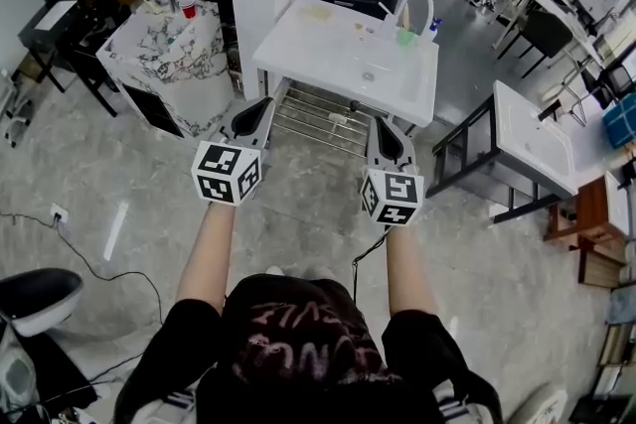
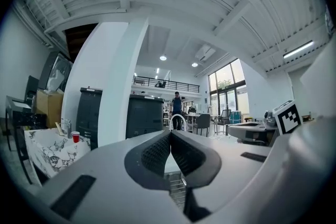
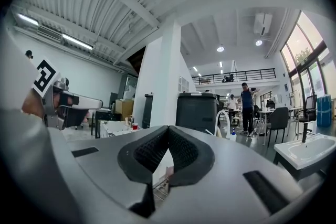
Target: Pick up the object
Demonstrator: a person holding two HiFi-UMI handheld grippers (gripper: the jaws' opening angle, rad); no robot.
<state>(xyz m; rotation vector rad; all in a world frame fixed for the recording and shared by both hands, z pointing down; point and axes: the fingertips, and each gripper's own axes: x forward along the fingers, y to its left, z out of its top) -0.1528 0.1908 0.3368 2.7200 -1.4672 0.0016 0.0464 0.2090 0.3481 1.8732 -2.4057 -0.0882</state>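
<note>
Left gripper & right gripper both pinched shut, empty, short of sink; left unopened, they'd likely knock the obj away.

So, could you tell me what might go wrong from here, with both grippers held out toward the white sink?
The left gripper and right gripper are both shut and empty, so reaching in without opening first would probably just knock things over. The green cup stands close beside the faucet on the sink, so a wide approach there could clip the faucet.
</note>
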